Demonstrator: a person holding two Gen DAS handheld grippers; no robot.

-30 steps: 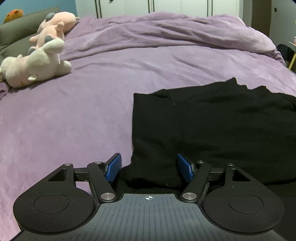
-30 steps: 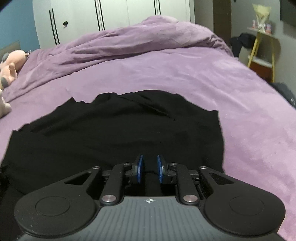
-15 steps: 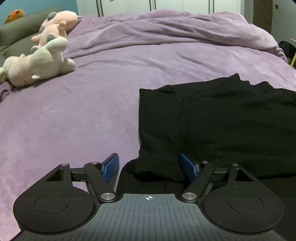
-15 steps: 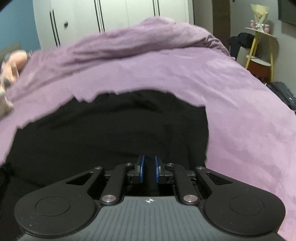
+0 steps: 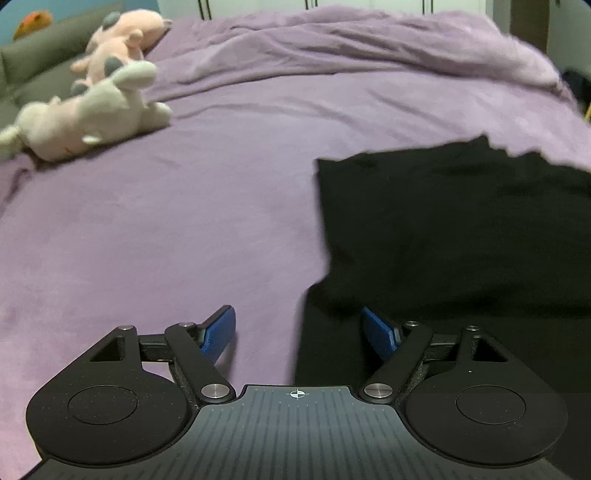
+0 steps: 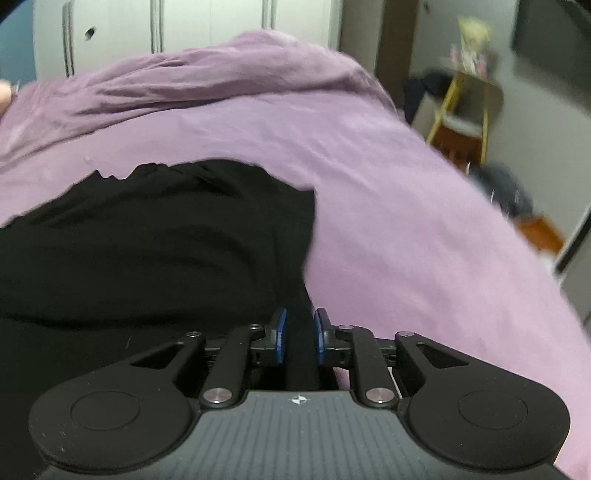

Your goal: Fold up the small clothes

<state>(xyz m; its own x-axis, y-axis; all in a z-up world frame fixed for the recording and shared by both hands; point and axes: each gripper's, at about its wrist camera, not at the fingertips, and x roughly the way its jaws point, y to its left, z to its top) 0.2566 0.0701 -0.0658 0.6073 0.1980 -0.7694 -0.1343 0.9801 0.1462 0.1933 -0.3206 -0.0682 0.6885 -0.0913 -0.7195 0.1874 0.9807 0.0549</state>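
Observation:
A black garment [image 5: 450, 229] lies on the purple bed cover [image 5: 155, 236], its left edge running down the middle of the left wrist view. My left gripper [image 5: 300, 334] is open, low over the bed, with the garment's near left corner between its blue pads and not pinched. In the right wrist view the same black garment [image 6: 147, 251] fills the left half. My right gripper [image 6: 298, 334] is shut on a fold of the garment's near right edge, and the cloth is drawn up into the pads.
Plush toys [image 5: 92, 107] lie at the far left of the bed by a grey pillow [image 5: 40, 62]. A bunched purple duvet [image 5: 351, 40] lies at the back. White wardrobes [image 6: 155, 29] stand behind. A yellow-legged side table [image 6: 465, 114] stands right of the bed.
My left gripper has shifted left, so the garment edge now sits right of centre. My right gripper, still shut on the cloth, has moved right and pulled the garment's right edge inward.

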